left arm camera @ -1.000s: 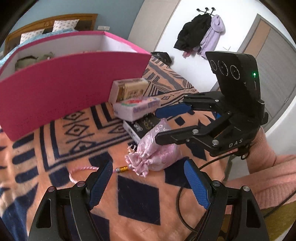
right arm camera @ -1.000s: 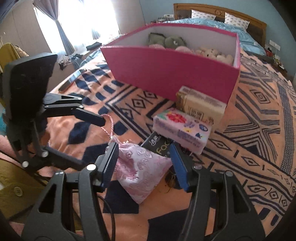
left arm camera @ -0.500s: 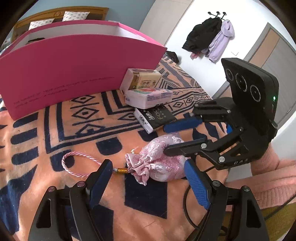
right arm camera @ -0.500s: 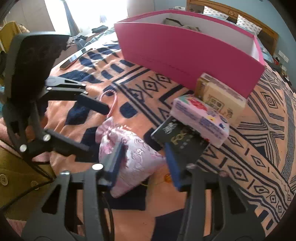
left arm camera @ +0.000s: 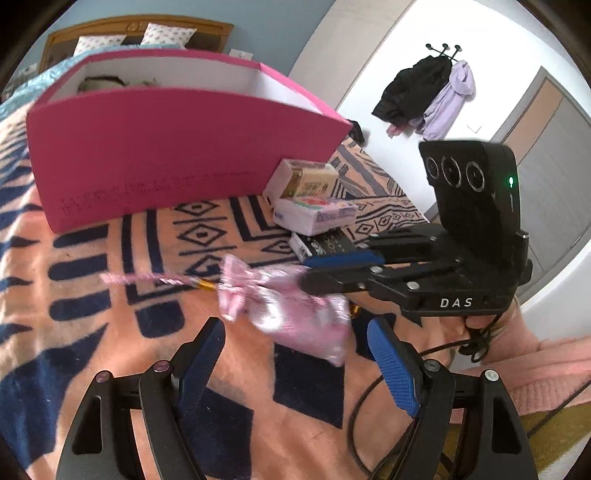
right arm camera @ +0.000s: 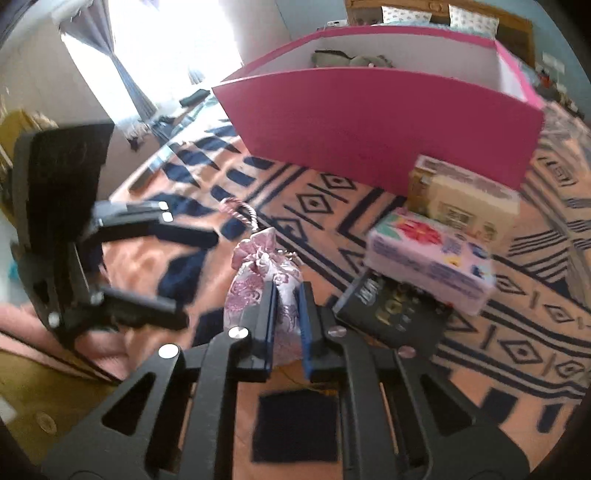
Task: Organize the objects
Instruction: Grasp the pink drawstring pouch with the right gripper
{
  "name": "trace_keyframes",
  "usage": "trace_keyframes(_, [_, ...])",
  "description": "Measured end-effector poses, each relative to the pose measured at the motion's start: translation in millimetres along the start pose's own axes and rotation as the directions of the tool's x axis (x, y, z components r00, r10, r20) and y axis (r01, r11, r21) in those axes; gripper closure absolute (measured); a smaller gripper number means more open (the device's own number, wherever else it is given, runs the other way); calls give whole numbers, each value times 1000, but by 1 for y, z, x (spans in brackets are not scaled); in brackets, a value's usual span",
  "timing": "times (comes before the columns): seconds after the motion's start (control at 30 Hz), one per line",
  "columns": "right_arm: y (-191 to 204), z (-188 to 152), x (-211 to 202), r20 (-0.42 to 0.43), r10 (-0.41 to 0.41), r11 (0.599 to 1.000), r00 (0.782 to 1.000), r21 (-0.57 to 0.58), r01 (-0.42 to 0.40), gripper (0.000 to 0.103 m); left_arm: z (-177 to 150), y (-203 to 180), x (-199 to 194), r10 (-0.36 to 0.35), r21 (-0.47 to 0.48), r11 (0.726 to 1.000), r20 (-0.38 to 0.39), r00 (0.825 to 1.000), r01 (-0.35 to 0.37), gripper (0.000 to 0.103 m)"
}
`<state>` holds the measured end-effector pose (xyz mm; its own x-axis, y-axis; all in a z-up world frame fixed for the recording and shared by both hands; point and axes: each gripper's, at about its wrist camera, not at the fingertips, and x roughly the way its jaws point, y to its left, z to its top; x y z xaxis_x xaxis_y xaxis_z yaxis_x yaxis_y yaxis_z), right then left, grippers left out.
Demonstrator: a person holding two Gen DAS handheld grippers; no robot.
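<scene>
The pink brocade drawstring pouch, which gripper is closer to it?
Right. The right gripper is clamped on the pink brocade drawstring pouch; the left gripper hangs open just short of it, touching nothing.

A home bedroom — a bed (left arm camera: 55,236) with wooden headboard (left arm camera: 136,27) and pillows (left arm camera: 168,35) far off, coats (left arm camera: 424,96) hung right.

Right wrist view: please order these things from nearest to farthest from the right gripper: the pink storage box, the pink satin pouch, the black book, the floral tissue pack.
1. Pink satin drawstring pouch: clamped in the right gripper.
2. Flat black book: just to the right, on the blanket.
3. Floral tissue pack: lying on the book, farther right.
4. Large pink storage box: at the back, beyond everything.
</scene>
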<state>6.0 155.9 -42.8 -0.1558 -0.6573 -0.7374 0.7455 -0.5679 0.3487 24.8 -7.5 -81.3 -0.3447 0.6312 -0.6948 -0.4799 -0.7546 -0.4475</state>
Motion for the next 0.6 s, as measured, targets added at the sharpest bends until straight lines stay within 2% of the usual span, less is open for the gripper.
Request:
trace_keyframes(0.1, [1,6,10,-1,21,1000,1000,13,-21,90,0,2,12,-1,-14,1000,-31,1000,1,25])
trace_keyframes(0.2, [2,11,18,-16,21,1000,1000,-4,-22,86,0,3,14,3,-14,1000,-37,999,-3,32])
trace_keyframes(0.37, [7,23,23,-13,7,997,1000,-75,-8,67,2,11,16,10,-38,999,-44,999,-12,47])
trace_keyframes(0.53, [6,26,50,-114,1,995,994,-100,-13,67,1,14,16,12,-53,999,-42,999,-14,53])
trace_keyframes(0.6, [6,24,50,-106,11,995,994,-99,-22,68,1,15,15,9,-56,998,-40,999,-11,54])
